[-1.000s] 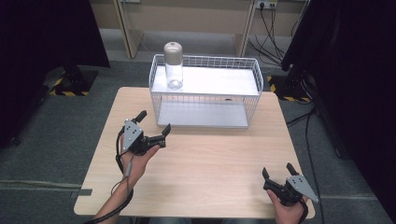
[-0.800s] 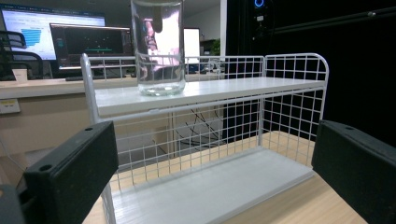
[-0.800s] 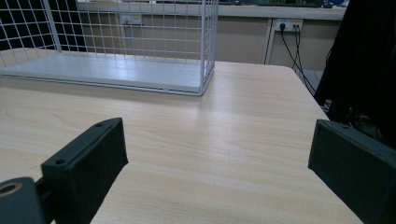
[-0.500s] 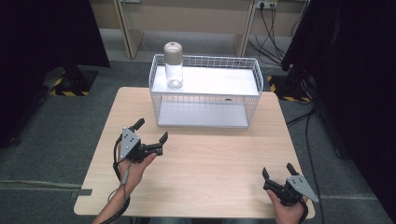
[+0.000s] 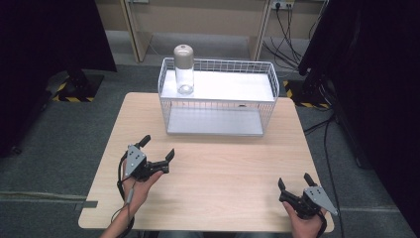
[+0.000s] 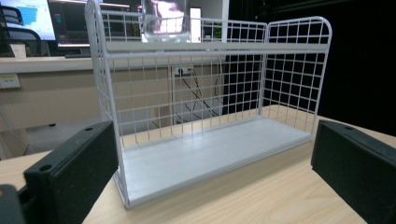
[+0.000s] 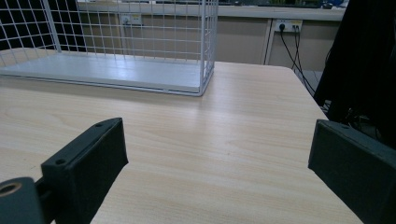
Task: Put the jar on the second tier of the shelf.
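Observation:
A white wire rack (image 5: pixel 218 101) with two shelves stands at the far middle of the wooden table (image 5: pixel 223 168). On the left end of its upper shelf stands a clear bottle (image 5: pixel 183 69) with a beige cap, upright. My left gripper (image 5: pixel 157 148) is held over the table's left front, open and empty, aimed at the rack (image 6: pixel 210 116); the bottle's base (image 6: pixel 163 21) shows at the top of the left gripper view. Near the front right edge my right gripper (image 5: pixel 295 181) is open, nothing between its jaws, facing the rack's right end (image 7: pixel 140 51).
Black curtains hang at both sides of the room. Cables and wall sockets (image 5: pixel 285 10) lie behind the table, and a yellow-black striped stand base (image 5: pixel 74 87) sits on the floor at the left. Bare tabletop spans the space between the grippers and the rack.
My left gripper has drawn back from the rack toward the table's front left, still open. The right gripper has stayed put.

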`<act>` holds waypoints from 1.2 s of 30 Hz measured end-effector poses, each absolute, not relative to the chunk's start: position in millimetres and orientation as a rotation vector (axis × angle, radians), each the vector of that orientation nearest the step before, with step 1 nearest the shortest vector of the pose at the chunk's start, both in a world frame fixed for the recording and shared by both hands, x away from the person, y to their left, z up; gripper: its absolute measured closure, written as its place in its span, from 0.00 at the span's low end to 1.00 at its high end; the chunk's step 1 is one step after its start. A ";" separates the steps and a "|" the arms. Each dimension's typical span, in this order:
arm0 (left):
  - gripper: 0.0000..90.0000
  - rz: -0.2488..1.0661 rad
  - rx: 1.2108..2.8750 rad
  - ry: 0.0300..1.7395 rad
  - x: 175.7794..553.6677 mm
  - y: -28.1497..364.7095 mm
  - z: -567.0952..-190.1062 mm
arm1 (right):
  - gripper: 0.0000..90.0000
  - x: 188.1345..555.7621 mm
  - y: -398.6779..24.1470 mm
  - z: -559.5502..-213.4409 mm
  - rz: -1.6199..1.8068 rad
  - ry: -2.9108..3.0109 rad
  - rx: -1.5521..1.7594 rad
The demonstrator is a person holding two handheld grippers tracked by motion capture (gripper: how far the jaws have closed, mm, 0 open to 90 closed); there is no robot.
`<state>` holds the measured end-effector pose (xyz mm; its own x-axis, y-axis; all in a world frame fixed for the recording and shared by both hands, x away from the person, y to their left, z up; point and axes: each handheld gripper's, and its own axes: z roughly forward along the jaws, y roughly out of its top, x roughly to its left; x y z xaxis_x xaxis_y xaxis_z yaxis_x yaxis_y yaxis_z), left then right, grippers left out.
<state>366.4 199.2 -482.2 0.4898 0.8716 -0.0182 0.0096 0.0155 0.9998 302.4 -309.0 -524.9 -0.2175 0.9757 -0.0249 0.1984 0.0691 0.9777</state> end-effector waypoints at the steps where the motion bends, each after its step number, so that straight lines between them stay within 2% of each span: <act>1: 0.00 0.807 1.404 0.840 365.7 199.6 -484.6 | 0.05 302.4 -309.0 -524.9 1.225 1.546 1.214; 36: 0.00 0.779 1.449 0.942 351.7 217.6 -531.5 | 0.05 302.1 -308.6 -524.9 1.225 1.546 1.212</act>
<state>351.7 217.6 -531.5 0.4514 0.8906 -0.0561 0.1115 0.0061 0.9938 302.1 -308.6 -524.9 -0.2173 0.9757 -0.0269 0.1971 0.0708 0.9778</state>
